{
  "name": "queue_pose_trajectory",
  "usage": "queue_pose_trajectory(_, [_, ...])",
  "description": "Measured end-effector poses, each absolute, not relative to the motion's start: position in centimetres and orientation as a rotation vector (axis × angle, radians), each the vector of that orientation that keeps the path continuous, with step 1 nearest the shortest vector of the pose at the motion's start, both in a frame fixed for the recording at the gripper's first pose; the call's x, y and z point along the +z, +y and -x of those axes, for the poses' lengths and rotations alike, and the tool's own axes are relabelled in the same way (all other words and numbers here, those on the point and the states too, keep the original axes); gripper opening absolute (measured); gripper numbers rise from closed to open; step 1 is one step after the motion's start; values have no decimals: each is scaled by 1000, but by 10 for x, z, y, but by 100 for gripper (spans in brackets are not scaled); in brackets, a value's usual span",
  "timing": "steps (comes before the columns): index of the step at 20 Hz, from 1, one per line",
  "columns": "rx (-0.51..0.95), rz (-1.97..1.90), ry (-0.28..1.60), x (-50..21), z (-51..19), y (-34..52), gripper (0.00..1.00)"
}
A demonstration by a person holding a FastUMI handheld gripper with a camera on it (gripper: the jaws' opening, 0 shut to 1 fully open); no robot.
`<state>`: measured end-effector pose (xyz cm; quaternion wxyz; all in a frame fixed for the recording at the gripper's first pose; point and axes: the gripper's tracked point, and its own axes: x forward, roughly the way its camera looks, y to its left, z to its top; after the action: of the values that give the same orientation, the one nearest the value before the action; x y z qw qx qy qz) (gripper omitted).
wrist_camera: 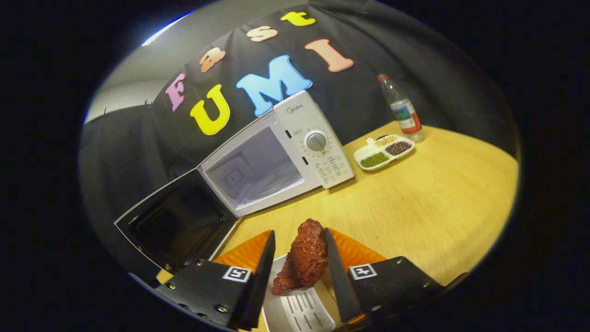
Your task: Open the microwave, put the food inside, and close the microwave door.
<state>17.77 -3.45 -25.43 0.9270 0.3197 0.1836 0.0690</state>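
1. The tool (299, 258) sits at the bottom centre of the frame, its fingers (265, 272) pinching the food (304, 258), a reddish-brown chunk of meat. One finger presses its left side; the other looks to touch its right.
2. Under the food, low in the frame, lies a pale slotted tray (299, 313). Whether the food hangs above it or rests on it is hard to tell.
3. The wooden surface (415, 207) spreads across the lower right.
4. At the left, the microwave door (175, 226) hangs wide open, dark inside.
5. At centre, the microwave (276, 157) shows its lit, empty cavity, with a dial (316, 141) on the panel at its right.
6. At the upper right stand a divided dish (385, 152) of beans and a bottle (403, 110).
7. Progress, as I judge it: opening is done and the food is gripped. Carrying it in, releasing it and shutting the door remain.
8. The tray's lower end and the door's lower corner are cut off.
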Motion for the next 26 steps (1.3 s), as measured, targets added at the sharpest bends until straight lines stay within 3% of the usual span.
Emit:
queue_pose_trajectory(2, [203,-778,391,-252,-178,-25,29])
queue_pose_trajectory(3, [226,-817,399,-260,-187,-17,27])
queue_pose_trajectory(6, [253,-977,428,-250,-180,-19,9])
queue_pose_trajectory(17, [242,-979,306,-175,-192,-8,8])
queue_pose_trajectory(26, [180,-997,224,-141,-298,54,8])
